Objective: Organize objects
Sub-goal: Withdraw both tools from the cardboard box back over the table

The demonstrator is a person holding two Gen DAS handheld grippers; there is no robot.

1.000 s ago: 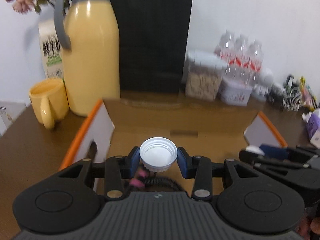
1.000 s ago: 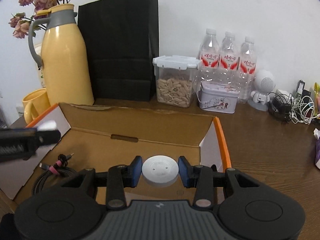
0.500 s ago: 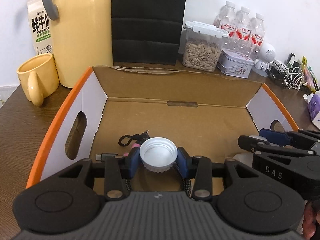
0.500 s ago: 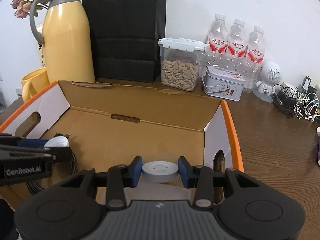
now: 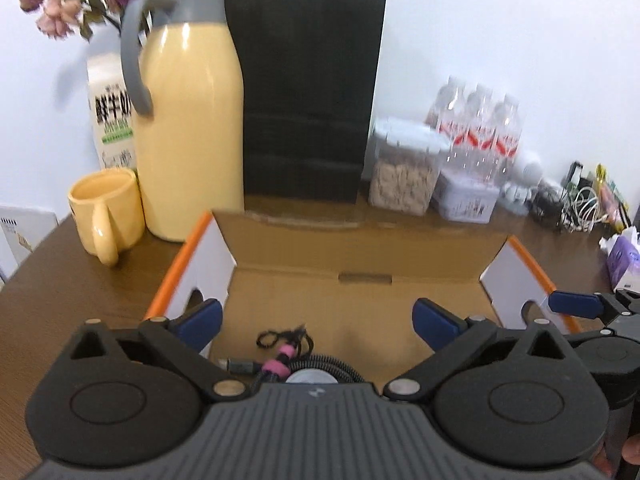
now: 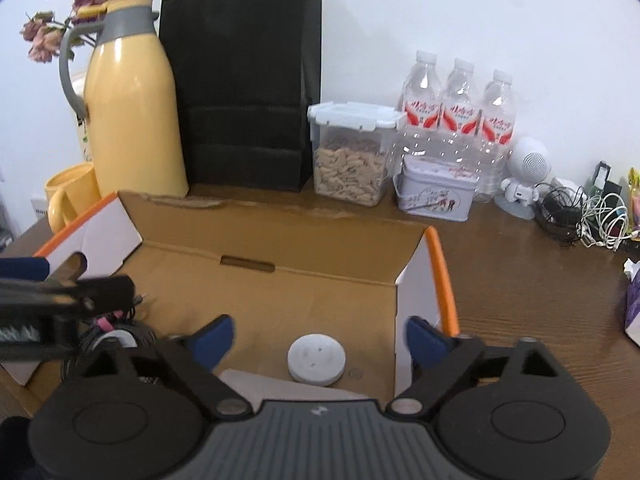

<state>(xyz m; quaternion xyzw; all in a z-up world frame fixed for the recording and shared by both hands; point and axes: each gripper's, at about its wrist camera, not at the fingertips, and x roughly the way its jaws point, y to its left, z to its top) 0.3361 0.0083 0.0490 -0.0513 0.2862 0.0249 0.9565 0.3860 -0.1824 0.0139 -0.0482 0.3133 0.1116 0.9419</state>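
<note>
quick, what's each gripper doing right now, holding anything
Left gripper: open, holding nothing, above the cardboard box.
Right gripper: open, holding nothing; the white disc lies on the box floor.

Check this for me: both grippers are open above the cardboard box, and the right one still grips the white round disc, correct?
Not quite. The right gripper is open and grips nothing; the right wrist view shows the white round disc lying on the floor of the cardboard box. The left gripper is open too.

The left gripper [image 5: 316, 322] hung with its fingers [image 5: 434, 320] spread wide over the cardboard box [image 5: 360, 296]; a coiled cable [image 5: 280, 354] lay below and between them.
</note>
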